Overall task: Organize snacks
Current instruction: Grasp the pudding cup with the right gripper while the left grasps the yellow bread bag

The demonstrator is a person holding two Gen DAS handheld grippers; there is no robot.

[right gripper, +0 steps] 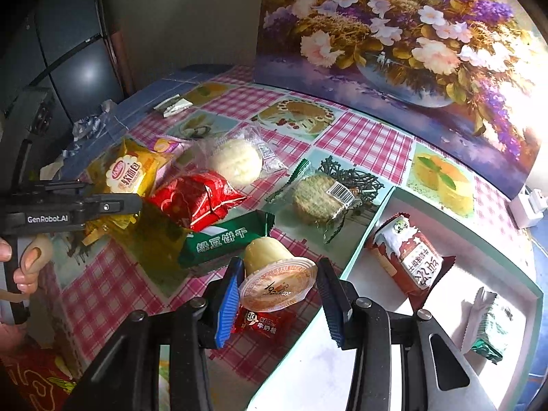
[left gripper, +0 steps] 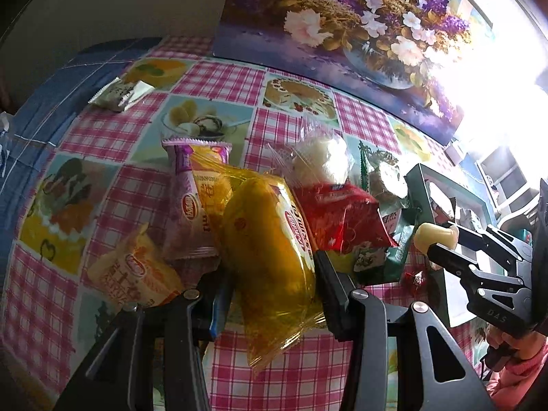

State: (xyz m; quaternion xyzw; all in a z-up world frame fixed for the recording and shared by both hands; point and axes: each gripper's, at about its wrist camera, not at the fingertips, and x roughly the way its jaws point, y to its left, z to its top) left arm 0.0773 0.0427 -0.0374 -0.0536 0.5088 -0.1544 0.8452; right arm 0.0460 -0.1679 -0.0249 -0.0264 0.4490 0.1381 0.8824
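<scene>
Two snacks in hand, one per gripper.

Item 1: jelly cup (right gripper: 277, 275), pale yellow, foil lid toward the camera. The right gripper (right gripper: 279, 294) has its jaws clenched on the lid rim. Long axis runs from the lid away toward 12 o'clock. It hangs above the desk (right gripper: 363, 140), over a small red candy (right gripper: 262, 320).

Item 2: yellow-wrapped cake (left gripper: 270, 263), grasped across its middle by the jaws of the left gripper (left gripper: 270, 294). Long axis runs roughly 11 to 5 o'clock in the left wrist view.

Destination, as judged: the white box with teal rim (right gripper: 366, 236), lying at 3 o'clock of the jelly cup in the right wrist view, its near edge just beside the right jaws. It already holds a brown packet (right gripper: 407, 257) and a green-white packet (right gripper: 489, 325). The right hand is the nearer; a short carry toward 3 o'clock would clear the rim.

Loose on the desk: red packet (right gripper: 198, 198), green biscuit packet (right gripper: 226, 239), round white cake in clear wrap (right gripper: 236, 164), round biscuit in clear wrap (right gripper: 318, 198), purple packet (left gripper: 191, 205), orange packet (left gripper: 137, 274).
</scene>
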